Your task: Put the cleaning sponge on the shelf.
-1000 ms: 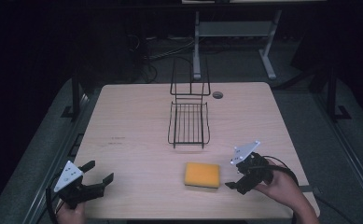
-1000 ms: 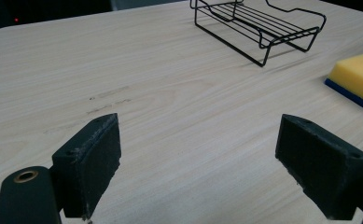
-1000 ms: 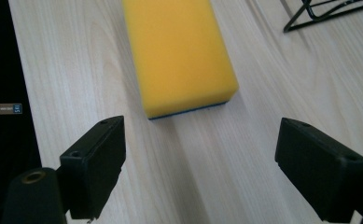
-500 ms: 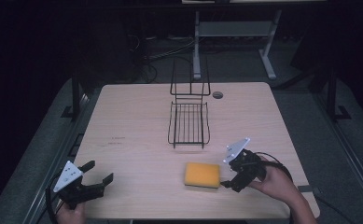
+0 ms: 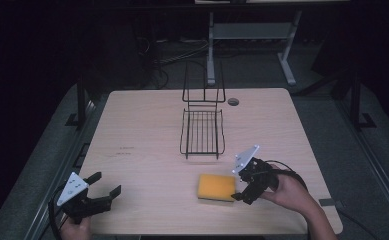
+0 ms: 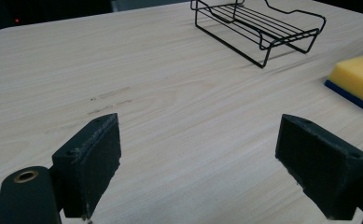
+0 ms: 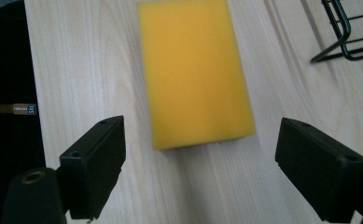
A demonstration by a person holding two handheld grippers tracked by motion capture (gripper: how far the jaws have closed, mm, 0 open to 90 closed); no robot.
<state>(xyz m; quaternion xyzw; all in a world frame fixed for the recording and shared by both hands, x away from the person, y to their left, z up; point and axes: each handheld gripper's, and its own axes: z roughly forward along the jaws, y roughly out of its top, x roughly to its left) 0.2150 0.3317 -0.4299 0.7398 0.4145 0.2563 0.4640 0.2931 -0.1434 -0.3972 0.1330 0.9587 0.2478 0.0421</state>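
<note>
A pale wooden table [image 5: 142, 130] carries a black wire rack [image 5: 202, 131] lying flat at its far middle, its tall looped back rising at the far end, which leaves the near half of the top free for work. The yellow sponge [image 5: 217, 187] rests flat on the wood at the near right, well apart from the rack and just left of the right gripper [image 5: 243, 189], a spot that suits a pick-up from that side. From the left gripper view a thin blue layer runs along the sponge's underside.

The right gripper comes in low from the near right edge, the person's hand [image 5: 289, 192] behind it and its nose aimed leftward at the sponge's short end. Its jaws stand wide apart with nothing between them; in the right gripper view the sponge's near end lies ahead of the two black pads, centred in the gap, probably not yet touched.

The left gripper [image 5: 104, 191] sits at the near left corner, well apart from the sponge, jaws likewise spread and empty, pointing across bare wood toward the rack, apparently waiting while the other does the reaching.
</note>
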